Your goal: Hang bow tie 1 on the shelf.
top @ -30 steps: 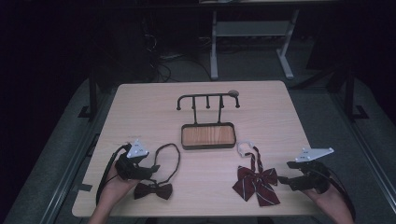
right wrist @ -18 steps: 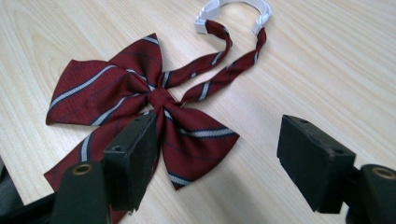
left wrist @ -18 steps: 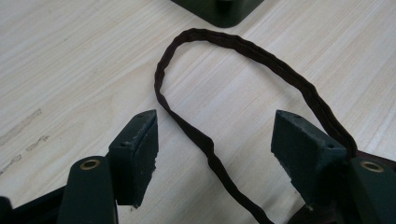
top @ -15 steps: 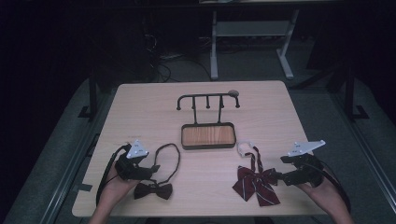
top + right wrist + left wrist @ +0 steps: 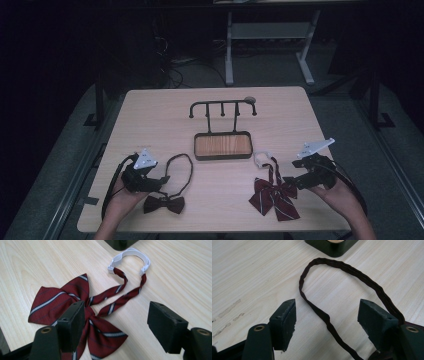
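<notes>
A dark bow tie (image 5: 164, 204) lies at the table's front left, its thin strap (image 5: 181, 170) looped toward the middle. My left gripper (image 5: 161, 181) is open and low over that strap. In the left gripper view the strap (image 5: 352, 268) runs between the spread jaws of the left gripper (image 5: 328, 315). At the front right lies a red striped bow tie (image 5: 272, 195) with a white clasp (image 5: 262, 157). My right gripper (image 5: 294, 181) is open just right of its knot. In the right gripper view the red tie (image 5: 55, 302) sits partly behind the left jaw of the right gripper (image 5: 115, 317).
A black hook rack (image 5: 222, 105) rises from a wood-lined tray (image 5: 222, 145) at the table's middle. Its dark corner (image 5: 332, 247) shows at the top of the left gripper view. A metal frame (image 5: 265, 45) stands on the floor beyond the table.
My right gripper has moved left and a little lower, closer to the red bow tie. The left gripper and both ties have stayed put.
</notes>
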Action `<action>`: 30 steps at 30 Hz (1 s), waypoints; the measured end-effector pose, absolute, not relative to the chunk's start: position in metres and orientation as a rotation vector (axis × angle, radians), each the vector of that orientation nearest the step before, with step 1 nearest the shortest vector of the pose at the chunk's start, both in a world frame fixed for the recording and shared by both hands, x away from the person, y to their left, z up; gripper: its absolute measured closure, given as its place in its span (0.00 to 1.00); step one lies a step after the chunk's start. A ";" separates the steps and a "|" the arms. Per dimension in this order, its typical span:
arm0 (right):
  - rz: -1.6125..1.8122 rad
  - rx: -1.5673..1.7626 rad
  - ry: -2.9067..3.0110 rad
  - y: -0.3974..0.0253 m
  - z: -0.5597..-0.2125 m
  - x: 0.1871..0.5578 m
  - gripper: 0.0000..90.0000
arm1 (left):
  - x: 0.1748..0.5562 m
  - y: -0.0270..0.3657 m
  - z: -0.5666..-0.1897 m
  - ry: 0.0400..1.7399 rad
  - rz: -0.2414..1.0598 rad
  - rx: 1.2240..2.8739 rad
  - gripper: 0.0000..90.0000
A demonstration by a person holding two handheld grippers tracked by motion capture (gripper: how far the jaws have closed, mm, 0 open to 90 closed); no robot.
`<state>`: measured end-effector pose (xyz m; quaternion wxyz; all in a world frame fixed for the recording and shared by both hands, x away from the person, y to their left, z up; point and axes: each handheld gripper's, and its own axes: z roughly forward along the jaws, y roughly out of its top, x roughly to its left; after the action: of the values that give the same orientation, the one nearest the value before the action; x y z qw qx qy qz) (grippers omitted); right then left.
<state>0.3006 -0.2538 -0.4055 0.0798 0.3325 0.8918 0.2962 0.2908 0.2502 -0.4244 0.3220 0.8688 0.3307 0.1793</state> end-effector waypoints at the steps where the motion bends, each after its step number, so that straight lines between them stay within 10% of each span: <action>1: 0.874 0.981 2.684 -0.250 -0.404 0.305 0.35 | 0.290 0.250 -0.425 0.871 0.471 2.278 0.35; 30: 0.719 0.960 2.797 -0.215 -0.402 0.368 0.45 | 0.290 0.251 -0.424 0.872 0.472 2.275 0.35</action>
<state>0.3677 -0.2146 -0.4019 0.0488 0.3152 0.9179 0.2360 0.2899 0.2510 -0.4240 0.3239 0.8673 0.3324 0.1799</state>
